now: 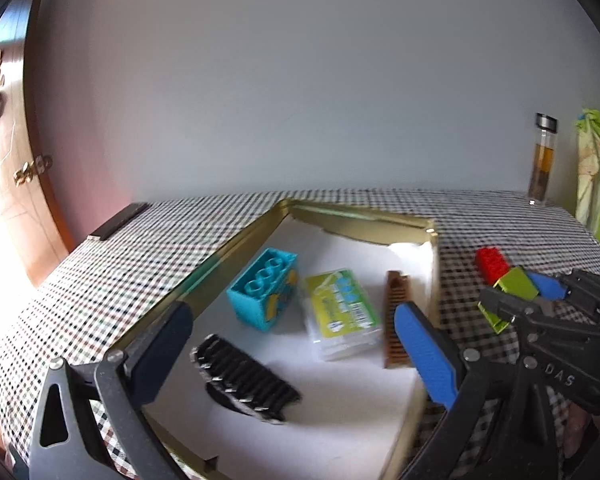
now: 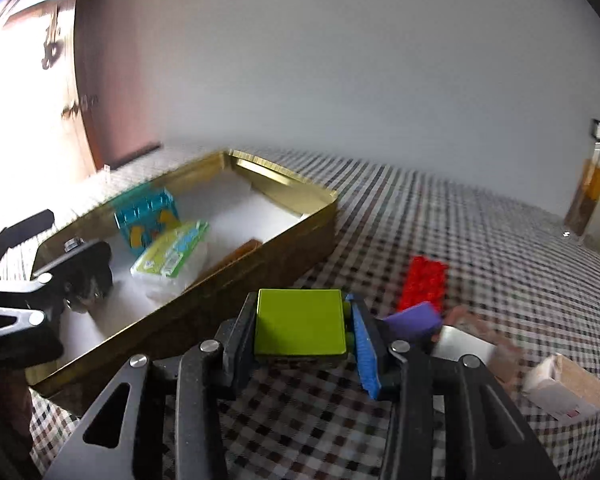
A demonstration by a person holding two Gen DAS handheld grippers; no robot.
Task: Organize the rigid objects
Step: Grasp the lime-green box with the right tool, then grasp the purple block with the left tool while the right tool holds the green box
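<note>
My left gripper (image 1: 290, 309) hangs open over a gold tin (image 1: 244, 240) lined in white. Inside the tin lie a black comb (image 1: 244, 380), a teal brick (image 1: 262, 288), a green-labelled clear box (image 1: 340, 308) and a brown comb (image 1: 394, 320). To the right of the tin, my right gripper (image 2: 300, 304) is shut on a lime green brick (image 2: 300, 324), one pad on each side. That brick (image 1: 518, 282) sits tilted, just above the checked cloth. A red brick (image 2: 424, 282) and a purple block (image 2: 414, 320) lie on the cloth just beyond.
A checked cloth (image 2: 480, 240) covers the table up to a pale wall. A glass bottle (image 2: 588, 192) stands at the back right. A small cardboard box (image 2: 564, 392) and a grey metal piece (image 2: 460, 344) lie at the near right. A wooden door (image 1: 16, 184) is at the left.
</note>
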